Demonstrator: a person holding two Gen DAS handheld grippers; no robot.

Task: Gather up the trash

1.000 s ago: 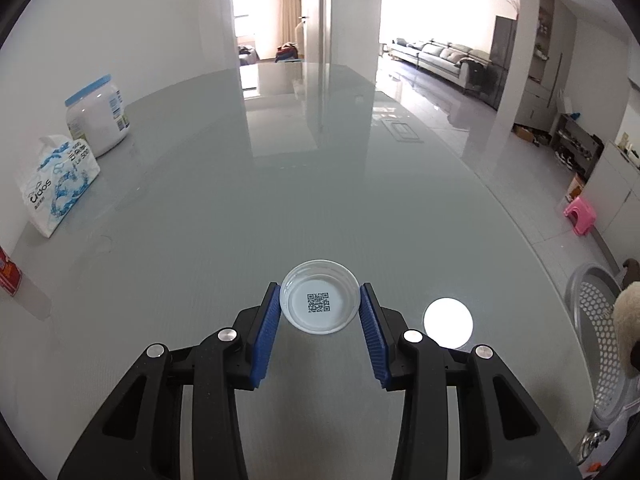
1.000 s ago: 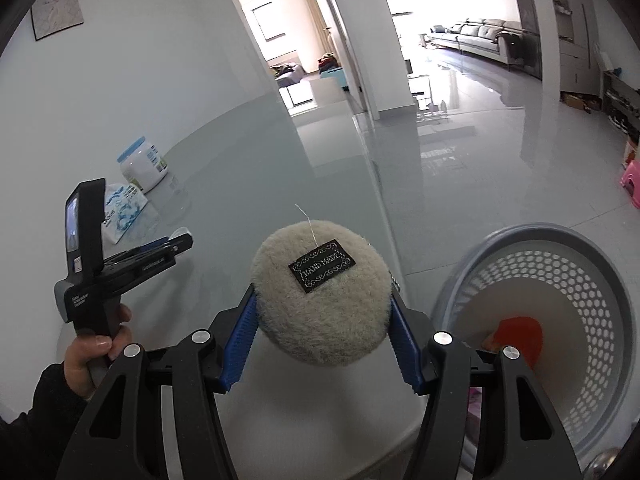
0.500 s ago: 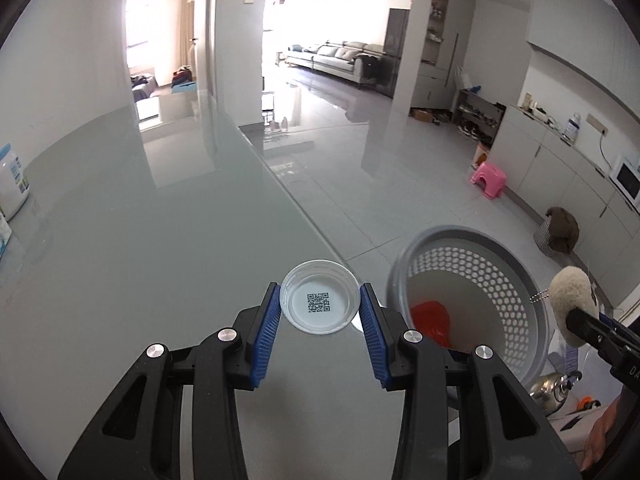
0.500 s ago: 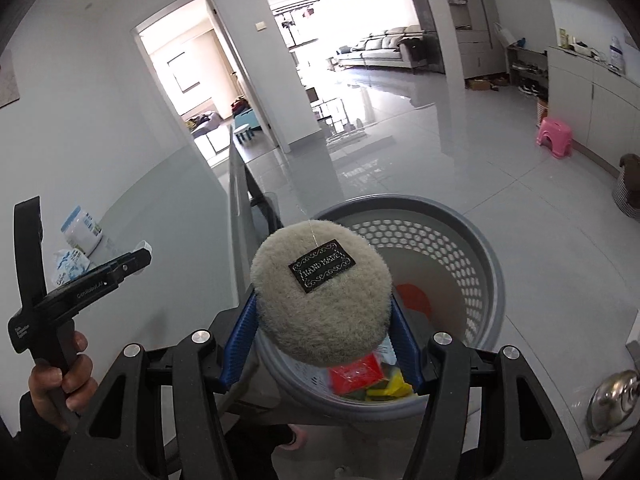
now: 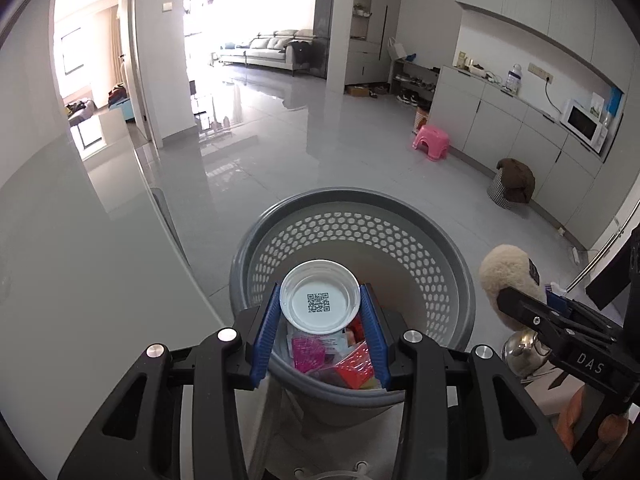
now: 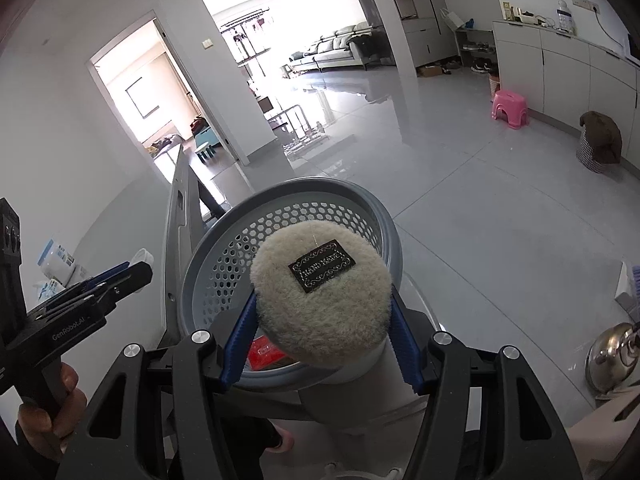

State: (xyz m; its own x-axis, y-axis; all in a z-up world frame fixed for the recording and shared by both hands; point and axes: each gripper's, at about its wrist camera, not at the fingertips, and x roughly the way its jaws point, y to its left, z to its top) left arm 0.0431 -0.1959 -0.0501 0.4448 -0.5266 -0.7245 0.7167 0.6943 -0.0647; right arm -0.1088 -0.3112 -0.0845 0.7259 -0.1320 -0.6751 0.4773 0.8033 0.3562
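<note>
My left gripper (image 5: 320, 312) is shut on a white plastic lid (image 5: 319, 303) with a QR code and holds it over the near side of a grey perforated trash basket (image 5: 436, 256). The basket holds red and pink wrappers (image 5: 352, 368). My right gripper (image 6: 322, 312) is shut on a fluffy beige puff (image 6: 320, 300) with a black label, above the basket's near rim (image 6: 216, 248). The puff also shows at the right of the left wrist view (image 5: 504, 268). The left gripper shows at the left of the right wrist view (image 6: 120, 276).
The grey glass table (image 5: 80, 264) lies to the left of the basket, its edge (image 6: 178, 216) beside the rim. A steel kettle (image 6: 612, 348) stands on the floor at the right. A pink stool (image 5: 432, 142) and a covered bin (image 5: 512, 184) stand farther off.
Both grippers swung from the table towards the basket. The lid went from above the table edge to over the basket's opening. The puff stays over the basket's near rim.
</note>
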